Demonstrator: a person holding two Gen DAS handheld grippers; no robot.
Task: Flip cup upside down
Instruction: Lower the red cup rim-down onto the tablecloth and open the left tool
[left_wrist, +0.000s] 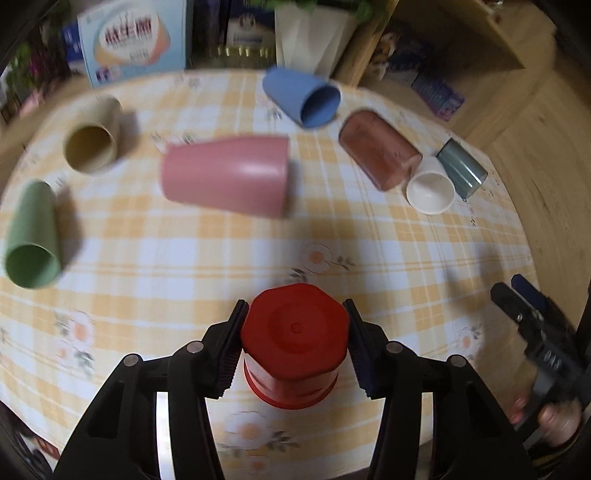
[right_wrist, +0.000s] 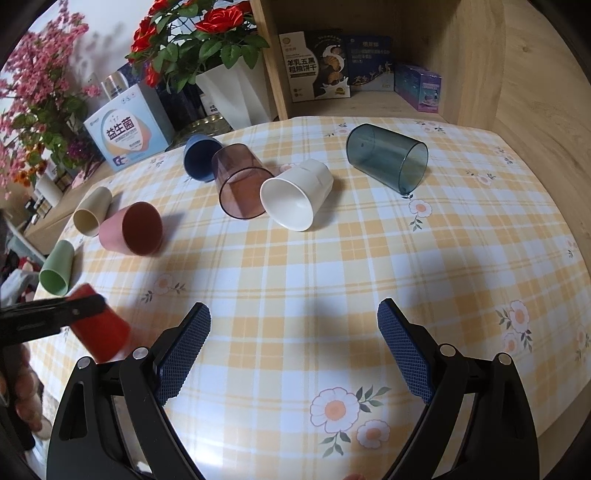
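Note:
My left gripper (left_wrist: 294, 334) is shut on a red cup (left_wrist: 293, 343), its base towards the camera and its mouth down towards the checked tablecloth (left_wrist: 184, 266). The red cup also shows in the right wrist view (right_wrist: 99, 332), tilted, with the left gripper's finger across it. My right gripper (right_wrist: 293, 347) is open and empty above the cloth; it shows at the right edge of the left wrist view (left_wrist: 517, 299). Several other cups lie on their sides: pink (left_wrist: 229, 173), blue (left_wrist: 306, 98), brown clear (left_wrist: 378, 151), white (left_wrist: 430, 188), grey-blue clear (left_wrist: 461, 170), beige (left_wrist: 94, 142), green (left_wrist: 33, 236).
A white-blue box (right_wrist: 125, 136), a white vase with red roses (right_wrist: 236, 92) and pink flowers (right_wrist: 40, 99) stand at the table's far side. A wooden shelf (right_wrist: 369, 99) holds boxes at the back right.

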